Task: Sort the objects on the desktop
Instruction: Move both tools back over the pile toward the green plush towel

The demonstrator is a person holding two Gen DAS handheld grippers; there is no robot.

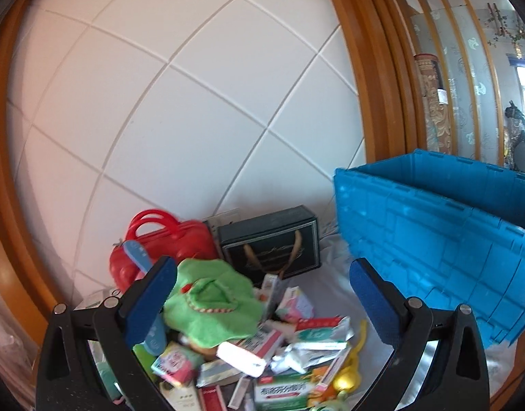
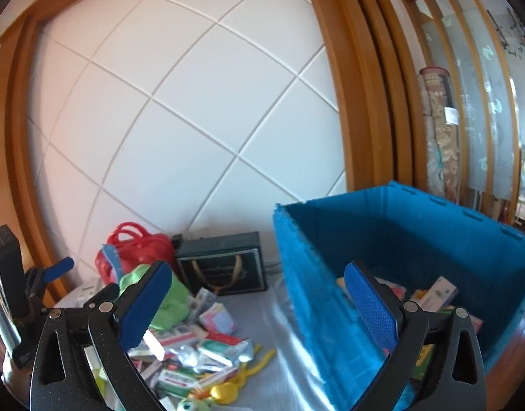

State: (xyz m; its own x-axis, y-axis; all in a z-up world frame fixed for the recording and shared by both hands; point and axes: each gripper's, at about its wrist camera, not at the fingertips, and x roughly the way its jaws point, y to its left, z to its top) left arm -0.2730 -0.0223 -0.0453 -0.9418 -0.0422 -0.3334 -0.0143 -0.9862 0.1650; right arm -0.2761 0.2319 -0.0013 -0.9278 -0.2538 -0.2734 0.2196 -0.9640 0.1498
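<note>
A heap of small boxes and sachets (image 1: 262,352) lies on the table, topped by a green felt cloth (image 1: 211,301). My left gripper (image 1: 262,308) is open and empty, hovering over the heap. My right gripper (image 2: 259,308) is open and empty, straddling the near wall of the blue crate (image 2: 310,291); its right finger is over the crate's inside, where several boxes (image 2: 437,294) lie. The heap also shows in the right wrist view (image 2: 200,352). The left gripper's body (image 2: 12,294) shows at the far left there.
A red handbag (image 1: 159,243) and a dark gift box with cord handles (image 1: 272,243) stand at the back against the white tiled wall. The blue crate (image 1: 433,239) fills the right side. A yellow toy (image 2: 228,387) lies at the heap's front.
</note>
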